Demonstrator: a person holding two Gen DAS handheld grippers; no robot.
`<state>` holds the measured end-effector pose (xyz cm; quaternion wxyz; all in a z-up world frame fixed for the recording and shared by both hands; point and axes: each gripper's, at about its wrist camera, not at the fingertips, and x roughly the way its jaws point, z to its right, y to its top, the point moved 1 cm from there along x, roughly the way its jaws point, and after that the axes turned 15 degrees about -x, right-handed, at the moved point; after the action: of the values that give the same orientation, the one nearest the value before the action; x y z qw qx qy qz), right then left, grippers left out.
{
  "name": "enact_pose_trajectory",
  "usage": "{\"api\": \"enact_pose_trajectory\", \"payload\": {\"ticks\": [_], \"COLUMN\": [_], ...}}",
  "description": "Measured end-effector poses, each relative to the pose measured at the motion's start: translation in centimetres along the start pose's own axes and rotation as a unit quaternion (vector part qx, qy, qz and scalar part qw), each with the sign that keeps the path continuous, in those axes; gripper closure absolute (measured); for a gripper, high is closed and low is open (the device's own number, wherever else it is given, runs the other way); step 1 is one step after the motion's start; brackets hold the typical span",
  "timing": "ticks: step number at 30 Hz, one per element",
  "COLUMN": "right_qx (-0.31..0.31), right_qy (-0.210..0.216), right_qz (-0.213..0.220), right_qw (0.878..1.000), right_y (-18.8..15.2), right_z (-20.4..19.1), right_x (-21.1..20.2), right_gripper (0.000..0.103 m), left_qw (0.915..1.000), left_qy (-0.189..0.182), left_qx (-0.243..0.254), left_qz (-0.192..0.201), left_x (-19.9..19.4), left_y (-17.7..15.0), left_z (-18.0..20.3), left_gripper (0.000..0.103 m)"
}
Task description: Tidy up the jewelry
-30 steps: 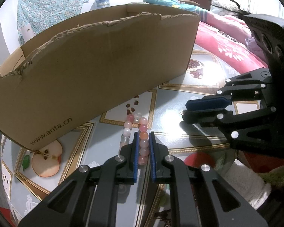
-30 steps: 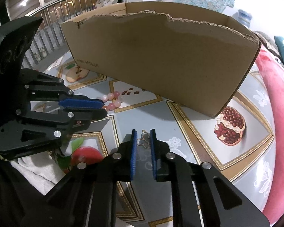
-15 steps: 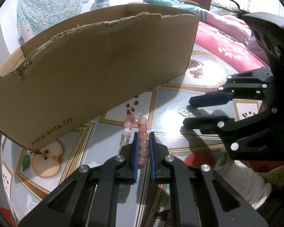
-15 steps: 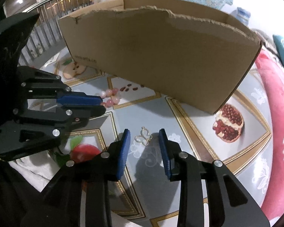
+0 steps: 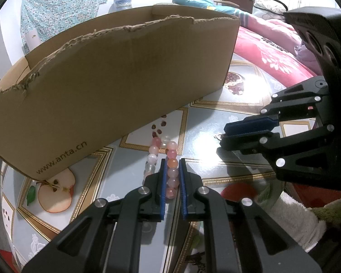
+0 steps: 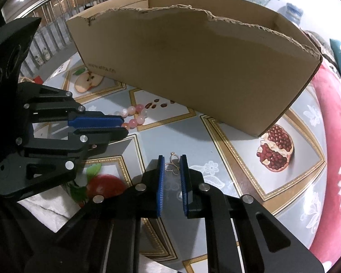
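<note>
Tabletop (image 6: pixel 227 159): right gripper (image 6: pixel 171 160) reclosed around pendant (image 6: pixel 173 165); left gripper (image 5: pixel 171 166) still clamps bracelet (image 5: pixel 172 171).

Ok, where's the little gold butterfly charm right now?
In the right wrist view the gold butterfly charm lies on the table between the right tongs, in front of the cardboard box.
</note>
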<state>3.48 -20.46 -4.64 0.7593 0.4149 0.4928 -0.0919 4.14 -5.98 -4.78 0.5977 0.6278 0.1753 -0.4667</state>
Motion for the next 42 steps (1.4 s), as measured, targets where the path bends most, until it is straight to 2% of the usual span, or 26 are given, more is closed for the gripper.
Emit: {"api": "enact_pose_trajectory", "payload": {"ticks": [6, 7, 14, 17, 19, 21, 26, 30, 37, 42], "right_qx": [0.006, 0.006, 0.018, 0.036, 0.049, 0.064, 0.099, 0.095, 0.091, 0.084], "right_qy": [0.004, 0.006, 0.003, 0.006, 0.006, 0.006, 0.008, -0.020, -0.032, -0.028], "right_qz": [0.001, 0.002, 0.006, 0.001, -0.004, -0.008, -0.034, -0.057, -0.093, -0.114], "right_qw": [1.000, 1.000, 1.000, 0.999, 0.999, 0.998, 0.994, 0.994, 0.991, 0.989], "right_y": [-0.1, -0.1, -0.2, -0.3, -0.3, -0.2, 0.3, 1.2, 3.0, 4.0], "right_z": [0.2, 0.3, 0.7, 1.0, 1.2, 1.3, 1.2, 0.4, -0.2, -0.2], "right_x": [-0.1, -0.1, -1.0, -1.2, -1.1, -1.0, 0.0, 0.4, 1.4, 1.8], "right_gripper": [0.092, 0.103, 0.103, 0.101, 0.086, 0.078, 0.075, 0.075, 0.088, 0.092], "left_qw": [1.0000, 1.0000, 1.0000, 1.0000, 1.0000, 1.0000, 1.0000, 0.9999, 0.9997, 0.9994], "left_qy": [0.000, -0.001, 0.000, 0.000, 0.000, -0.001, -0.004, -0.007, -0.017, -0.027], "left_qx": [-0.001, -0.001, 0.001, 0.001, 0.000, -0.002, -0.003, -0.007, -0.015, -0.022], "left_qz": [0.001, 0.001, 0.003, 0.003, 0.004, 0.005, 0.006, 0.007, 0.010, 0.011], "left_x": [-0.1, 0.0, -0.2, -0.2, -0.2, -0.3, -0.3, -0.4, -0.4, -0.4], "left_y": [0.0, 0.0, 0.0, 0.0, 0.0, 0.0, 0.0, 0.0, -0.1, -0.1], "left_z": [0.0, 0.0, -0.1, -0.1, -0.1, -0.1, -0.3, -0.5, -0.8, -1.0], "left_gripper": [0.093, 0.093, 0.093, 0.093, 0.093, 0.093, 0.093, 0.093, 0.093, 0.093]}}
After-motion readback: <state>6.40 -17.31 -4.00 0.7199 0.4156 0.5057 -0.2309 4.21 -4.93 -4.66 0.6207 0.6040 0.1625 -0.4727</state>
